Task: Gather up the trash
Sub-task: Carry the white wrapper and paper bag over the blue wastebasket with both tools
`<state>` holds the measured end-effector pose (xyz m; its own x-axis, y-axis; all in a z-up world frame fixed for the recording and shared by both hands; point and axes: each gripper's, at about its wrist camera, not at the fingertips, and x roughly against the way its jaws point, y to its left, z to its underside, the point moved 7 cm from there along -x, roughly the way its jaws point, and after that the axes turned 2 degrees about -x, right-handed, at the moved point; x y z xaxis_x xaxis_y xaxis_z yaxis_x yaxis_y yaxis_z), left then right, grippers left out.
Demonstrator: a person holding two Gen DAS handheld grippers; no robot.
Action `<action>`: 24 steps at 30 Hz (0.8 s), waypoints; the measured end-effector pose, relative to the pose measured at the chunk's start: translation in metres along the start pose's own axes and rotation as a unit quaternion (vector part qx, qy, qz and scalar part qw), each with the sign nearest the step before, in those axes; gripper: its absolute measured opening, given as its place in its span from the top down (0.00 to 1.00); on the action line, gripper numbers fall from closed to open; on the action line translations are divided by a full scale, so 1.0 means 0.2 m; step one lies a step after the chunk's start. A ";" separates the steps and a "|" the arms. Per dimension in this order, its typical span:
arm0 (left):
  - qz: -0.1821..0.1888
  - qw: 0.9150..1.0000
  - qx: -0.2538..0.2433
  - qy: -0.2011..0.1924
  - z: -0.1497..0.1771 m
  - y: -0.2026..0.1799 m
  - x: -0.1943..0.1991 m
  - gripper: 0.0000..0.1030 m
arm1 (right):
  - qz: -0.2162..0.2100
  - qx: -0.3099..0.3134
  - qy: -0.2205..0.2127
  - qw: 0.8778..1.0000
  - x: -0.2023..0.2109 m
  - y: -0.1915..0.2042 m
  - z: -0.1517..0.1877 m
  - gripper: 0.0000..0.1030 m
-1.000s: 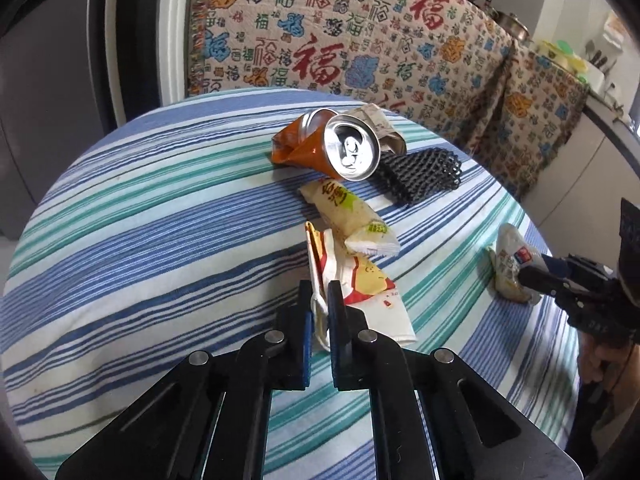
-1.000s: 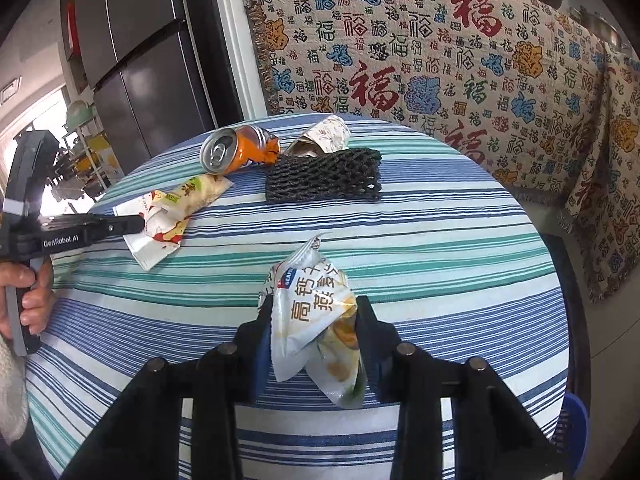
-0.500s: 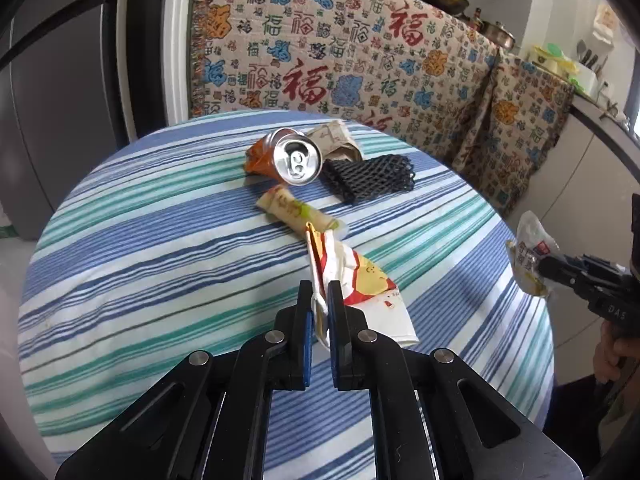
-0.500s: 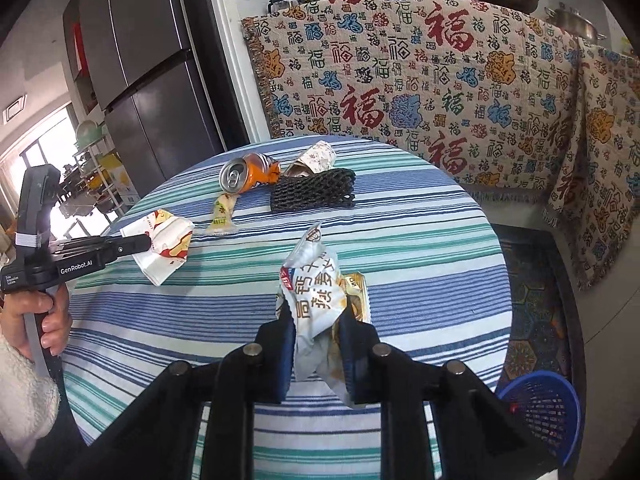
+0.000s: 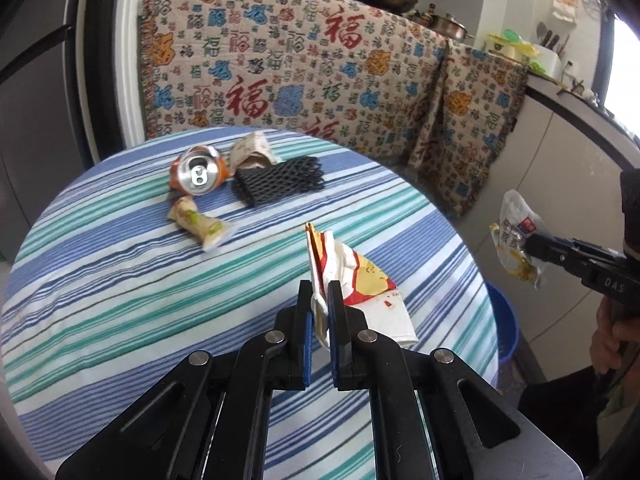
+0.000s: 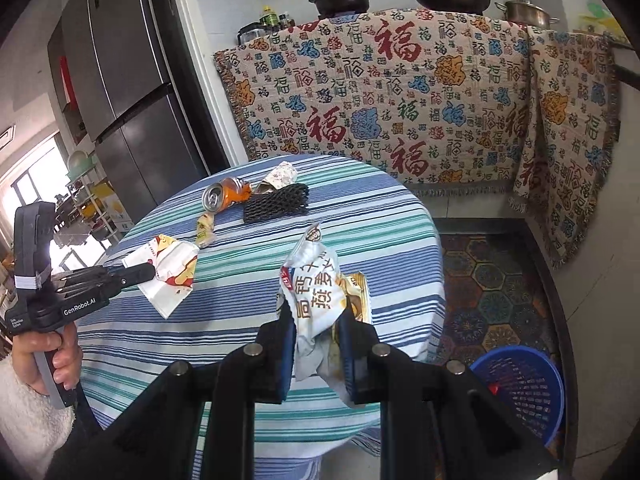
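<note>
Two grippers each carry a piece of trash above a round table (image 5: 120, 280) with a striped cloth. Beyond the table hangs a patterned blanket (image 6: 400, 100). Only the right wrist view shows the blue basket (image 6: 520, 392) clearly, on the floor beside the table. Left on the table: a black net (image 5: 280, 180), an orange can (image 5: 198, 172), a small wrapper (image 5: 198, 224). The left gripper (image 5: 319, 316) is clamped on a red-and-white wrapper (image 5: 360, 280). The right gripper (image 6: 316, 344) squeezes a white snack bag (image 6: 316, 300).
</note>
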<state>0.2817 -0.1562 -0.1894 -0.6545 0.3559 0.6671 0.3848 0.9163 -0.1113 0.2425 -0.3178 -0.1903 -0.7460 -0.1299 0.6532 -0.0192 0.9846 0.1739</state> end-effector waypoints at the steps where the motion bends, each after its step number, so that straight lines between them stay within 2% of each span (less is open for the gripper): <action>1: 0.007 1.000 -0.006 -0.001 -0.01 -0.06 -0.01 0.95 | 0.004 -0.006 -0.004 1.000 0.03 -0.04 0.00 0.81; 15: 0.106 0.991 -0.082 -0.005 -0.19 -0.89 -0.23 0.96 | 0.096 -0.092 -0.022 0.991 0.30 -0.68 0.03 0.81; 19: 0.123 0.987 -0.101 -0.001 -0.21 -1.10 -0.33 0.96 | 0.127 -0.112 -0.018 0.985 0.35 -0.85 0.07 0.81; 24: 0.134 0.984 -0.117 0.010 -0.21 -1.29 -0.47 0.95 | 0.145 -0.145 -0.012 0.979 0.37 -1.07 0.12 0.81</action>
<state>0.2712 -0.4344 -0.1915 -0.4967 0.5737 0.6513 0.6834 0.7211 -0.1140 0.1757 -0.5346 -0.1969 -0.7073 0.1552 0.6896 0.3824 0.9045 0.1887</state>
